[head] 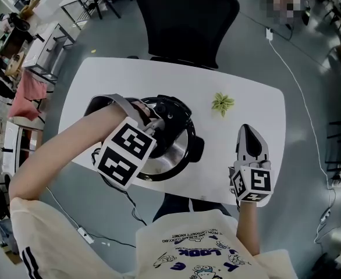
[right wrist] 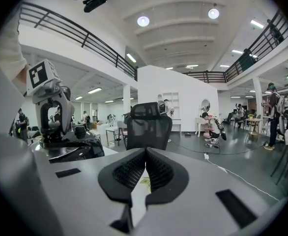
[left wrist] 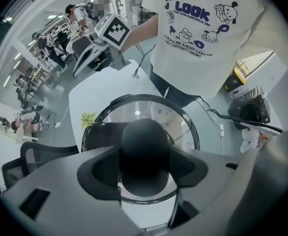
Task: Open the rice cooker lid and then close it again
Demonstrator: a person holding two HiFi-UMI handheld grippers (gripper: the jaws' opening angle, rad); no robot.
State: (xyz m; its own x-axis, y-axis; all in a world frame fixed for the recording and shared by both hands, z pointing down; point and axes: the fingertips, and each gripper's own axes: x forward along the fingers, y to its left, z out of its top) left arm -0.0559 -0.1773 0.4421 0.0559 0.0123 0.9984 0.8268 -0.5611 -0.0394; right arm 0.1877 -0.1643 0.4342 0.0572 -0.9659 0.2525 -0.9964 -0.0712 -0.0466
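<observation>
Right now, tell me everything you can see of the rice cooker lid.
The lid is a round, shiny, metal-looking disc with a black rim, lying level and apparently shut on the black cooker body on the white table. A rounded black knob stands at its centre; the left gripper points down at it, jaws against the knob's sides with no gap showing.

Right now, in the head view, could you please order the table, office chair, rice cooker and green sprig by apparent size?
1. table
2. office chair and rice cooker: about alike, and the chair is farther away, so unranked
3. green sprig
</observation>
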